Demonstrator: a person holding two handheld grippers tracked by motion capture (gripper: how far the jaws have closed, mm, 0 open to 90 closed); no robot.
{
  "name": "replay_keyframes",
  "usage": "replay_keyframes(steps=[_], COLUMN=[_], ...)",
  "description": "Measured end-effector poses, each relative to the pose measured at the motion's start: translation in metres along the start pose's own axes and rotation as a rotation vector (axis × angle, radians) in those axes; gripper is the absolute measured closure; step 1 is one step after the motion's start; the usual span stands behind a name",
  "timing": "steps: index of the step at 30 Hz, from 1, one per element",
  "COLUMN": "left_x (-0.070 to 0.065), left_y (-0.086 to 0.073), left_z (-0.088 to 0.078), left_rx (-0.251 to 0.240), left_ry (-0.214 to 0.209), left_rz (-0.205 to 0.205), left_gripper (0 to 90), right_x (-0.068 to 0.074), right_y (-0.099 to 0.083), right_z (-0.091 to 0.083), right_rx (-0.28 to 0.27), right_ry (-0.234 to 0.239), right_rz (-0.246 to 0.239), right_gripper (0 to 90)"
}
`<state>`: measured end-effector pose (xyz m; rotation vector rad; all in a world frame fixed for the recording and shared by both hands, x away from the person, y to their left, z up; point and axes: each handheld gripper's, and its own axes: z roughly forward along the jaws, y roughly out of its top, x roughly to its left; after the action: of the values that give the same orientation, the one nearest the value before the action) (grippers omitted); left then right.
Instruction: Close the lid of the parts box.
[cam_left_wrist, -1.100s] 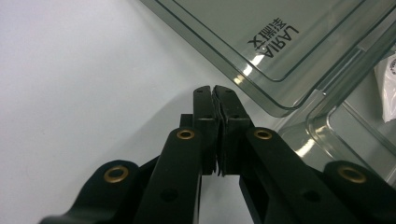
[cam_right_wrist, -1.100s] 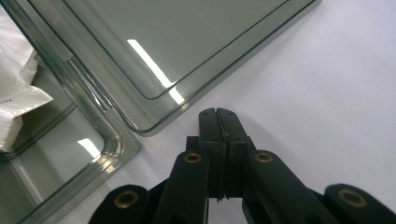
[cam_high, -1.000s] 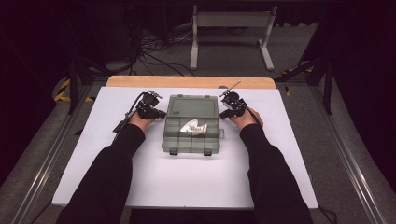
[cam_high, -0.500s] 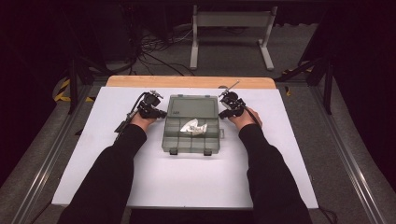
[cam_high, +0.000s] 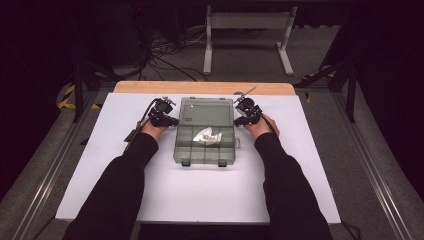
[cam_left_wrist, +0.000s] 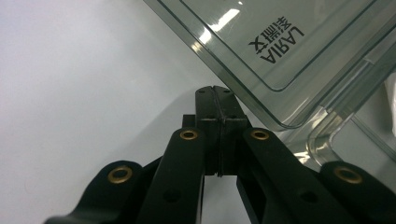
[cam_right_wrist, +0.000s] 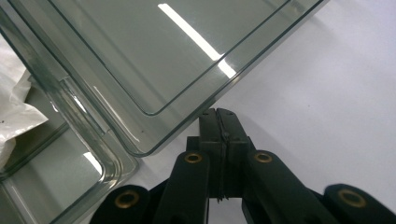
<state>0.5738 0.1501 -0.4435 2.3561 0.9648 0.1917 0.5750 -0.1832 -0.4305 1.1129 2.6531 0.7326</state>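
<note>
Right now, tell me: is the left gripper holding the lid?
No, the left gripper is shut on nothing, its jaws pressed together beside the lid's edge.

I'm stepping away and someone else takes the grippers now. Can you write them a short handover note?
Left gripper: jaws shut on nothing, tips at the left edge of the open lid.
Right gripper: jaws shut on nothing, tips at the lid's right edge.
Clear compartment box: mid-table, lid swung back and raised.
White crumpled bag: lies in a middle compartment.
Done: box open.
Left: probably lowering and latching the lid, or taking out the bag.
</note>
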Motion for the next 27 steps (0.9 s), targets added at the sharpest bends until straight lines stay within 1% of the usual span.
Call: replay_keyframes(steps=[1,9,18,23,27], left_x=[-0.0005,-0.0002,0.001,0.0006,-0.0016], left_y=[0.0007,0.0026,0.0039,0.0045,0.0051], left_z=[0.0004,0.0019,0.0045,0.0047,0.0034], left_rx=[-0.001,-0.007,-0.028,-0.029,-0.038], left_ry=[0.006,0.013,0.009,0.016,0.033], left_rz=[0.002,0.003,-0.016,-0.013,-0.006], left_gripper=[89.6,89.6,89.6,89.7,89.7], right_x=[-0.0001,-0.0014,-0.0017,-0.0019,-0.0023], right_y=[0.0002,0.0018,0.0067,0.0081,0.0077], right_z=[0.0002,0.002,0.0046,0.0055,0.0044], right_rx=[-0.002,-0.015,-0.015,-0.02,-0.026], right_ry=[-0.001,-0.003,-0.015,-0.016,-0.013], right_rz=[0.0,0.008,0.01,0.017,0.017], right_gripper=[90.0,90.0,90.0,90.0,90.0])
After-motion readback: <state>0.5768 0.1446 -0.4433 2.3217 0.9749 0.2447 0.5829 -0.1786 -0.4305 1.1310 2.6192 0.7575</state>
